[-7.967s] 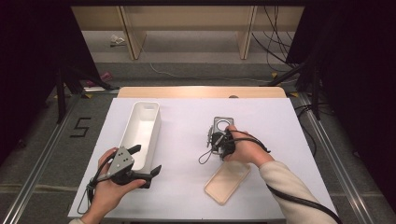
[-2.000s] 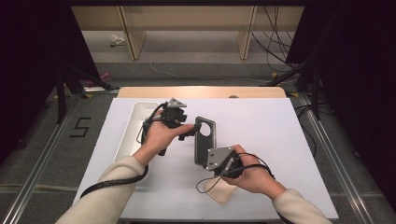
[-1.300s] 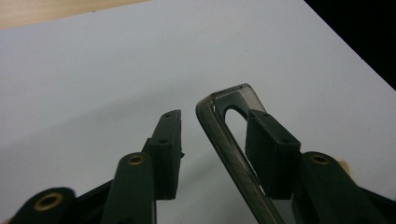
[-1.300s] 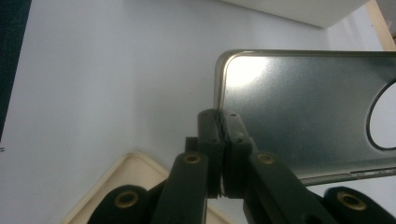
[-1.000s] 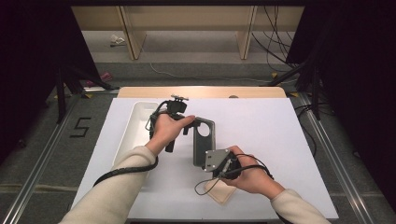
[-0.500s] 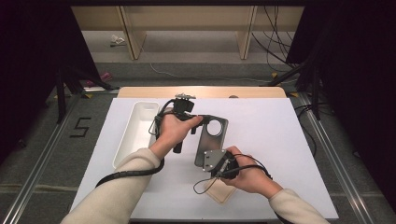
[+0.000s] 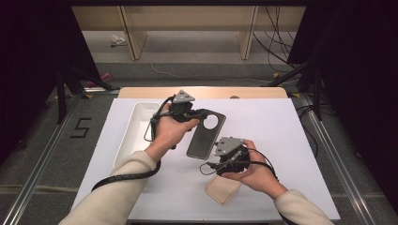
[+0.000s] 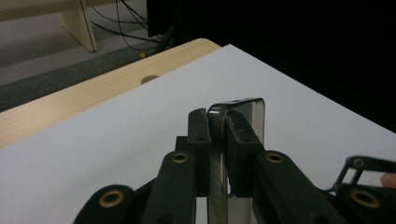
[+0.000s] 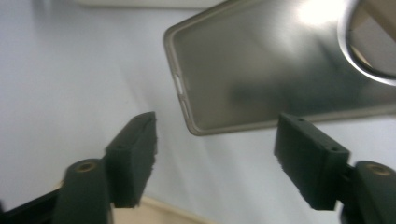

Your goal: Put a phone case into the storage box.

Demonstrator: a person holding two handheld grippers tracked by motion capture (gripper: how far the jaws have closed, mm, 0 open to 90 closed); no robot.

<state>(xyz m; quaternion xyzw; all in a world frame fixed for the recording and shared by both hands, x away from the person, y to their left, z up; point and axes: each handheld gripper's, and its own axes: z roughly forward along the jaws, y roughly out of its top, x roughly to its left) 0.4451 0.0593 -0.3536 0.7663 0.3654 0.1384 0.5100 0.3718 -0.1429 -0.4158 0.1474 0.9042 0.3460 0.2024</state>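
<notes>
Half a second ago the right gripper (image 7: 224,151) was clamped on the lower end of the grey phone case (image 7: 204,136); its jaws have just been opening and now stand wide with nothing between them, the case's near end just beyond their tips in the right gripper view. The left gripper (image 7: 190,112) has lifted the case a little toward the far edge of the surface since a second ago.

The left jaws are nearly shut, pinching the case's upper edge between their pads; in the left gripper view the case (image 8: 237,140) stands edge-on in the narrow gap. It hangs tilted above the middle of the surface, its round camera opening uppermost, its lower end close to the right gripper.

A beige case (image 7: 223,188) lies flat near the near edge, partly under the right hand (image 7: 256,171). A white tray (image 7: 137,132) sits lengthwise along the left side. The surface (image 7: 281,136) is white, with a wooden strip at its far edge; beyond are grey floor, wooden legs and trailing cables, with dark curtains either side.
</notes>
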